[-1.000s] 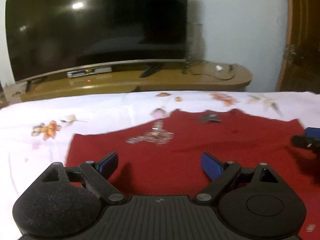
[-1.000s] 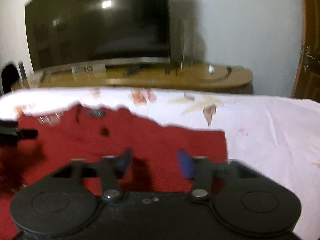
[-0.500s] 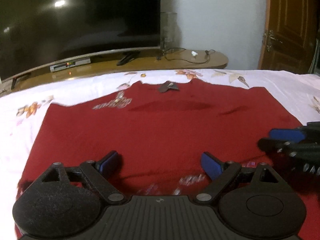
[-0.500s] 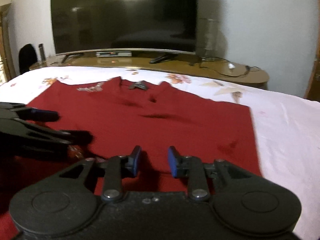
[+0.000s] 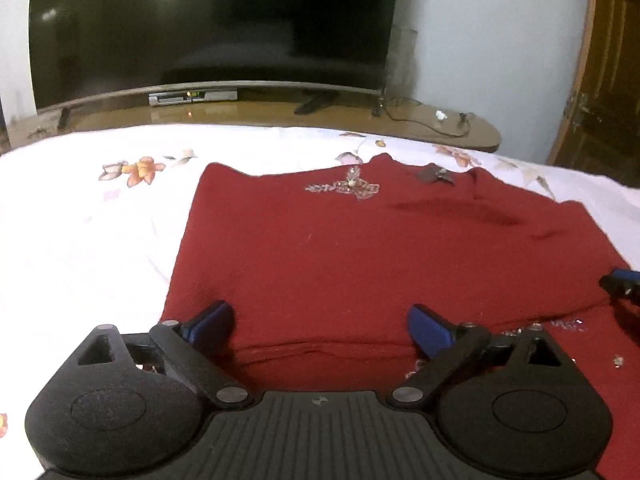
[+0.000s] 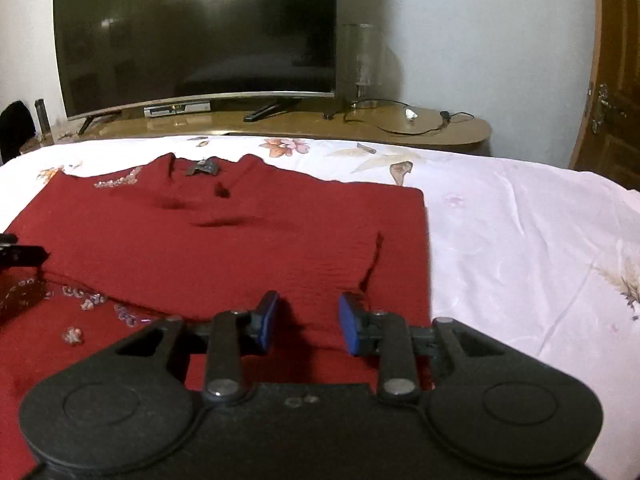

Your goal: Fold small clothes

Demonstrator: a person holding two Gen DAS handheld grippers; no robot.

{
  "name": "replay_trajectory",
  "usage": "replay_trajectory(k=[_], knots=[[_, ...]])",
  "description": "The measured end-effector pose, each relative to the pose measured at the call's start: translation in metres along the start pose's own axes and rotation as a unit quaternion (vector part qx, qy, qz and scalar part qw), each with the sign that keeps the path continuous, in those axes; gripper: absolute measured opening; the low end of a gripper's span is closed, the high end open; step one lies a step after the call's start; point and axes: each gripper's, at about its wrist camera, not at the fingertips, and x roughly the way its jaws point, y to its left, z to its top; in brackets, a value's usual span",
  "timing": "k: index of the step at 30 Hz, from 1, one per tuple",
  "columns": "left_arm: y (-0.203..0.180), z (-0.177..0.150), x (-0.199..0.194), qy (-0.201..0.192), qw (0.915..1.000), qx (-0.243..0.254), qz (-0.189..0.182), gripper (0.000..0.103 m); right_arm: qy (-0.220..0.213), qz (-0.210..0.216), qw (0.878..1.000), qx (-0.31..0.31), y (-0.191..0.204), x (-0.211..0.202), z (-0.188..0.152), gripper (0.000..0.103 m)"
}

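A dark red garment (image 5: 360,248) with beaded trim lies on the white floral bedsheet (image 5: 88,232), folded over so a folded edge runs across near both grippers. It also shows in the right wrist view (image 6: 224,240). My left gripper (image 5: 320,322) is open wide and empty, just above the garment's near left part. My right gripper (image 6: 307,320) is open and empty over the garment's near right part. The right gripper's tip shows at the right edge of the left wrist view (image 5: 620,284).
A large curved TV (image 6: 196,32) stands on a wooden console (image 6: 440,132) beyond the bed. A glass vase (image 6: 362,64) and cables sit on the console. A wooden door (image 6: 616,80) is at the right. White sheet (image 6: 520,248) spreads right of the garment.
Both grippers have drawn back toward the near side of the garment. The right gripper's fingers have opened wider. The garment now lies with a folded edge across its near part.
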Motion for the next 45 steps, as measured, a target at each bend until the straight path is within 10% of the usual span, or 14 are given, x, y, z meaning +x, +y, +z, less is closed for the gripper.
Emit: replay_trajectory(k=[12, 15, 38, 42, 45], knots=[[-0.002, -0.005, -0.005, -0.014, 0.9999, -0.002, 0.006, 0.095, 0.013, -0.006, 0.998, 0.065, -0.014, 0.005, 0.004, 0.037], [-0.001, -0.005, -0.006, -0.015, 0.9998, -0.002, 0.009, 0.095, 0.006, -0.01, 1.0, 0.027, -0.005, 0.005, 0.006, 0.009], [0.0, -0.004, 0.005, -0.003, 0.9999, 0.006, 0.015, 0.103, -0.004, -0.058, 0.998, 0.002, -0.001, 0.008, -0.006, 0.01], [0.0, -0.002, 0.002, 0.004, 0.9998, 0.015, 0.014, 0.103, -0.004, -0.059, 0.998, 0.001, 0.001, 0.008, -0.006, 0.015], [0.002, -0.008, -0.027, 0.007, 0.9988, 0.04, 0.025, 0.103, -0.006, -0.049, 0.999, 0.024, -0.01, -0.015, 0.001, 0.047]])
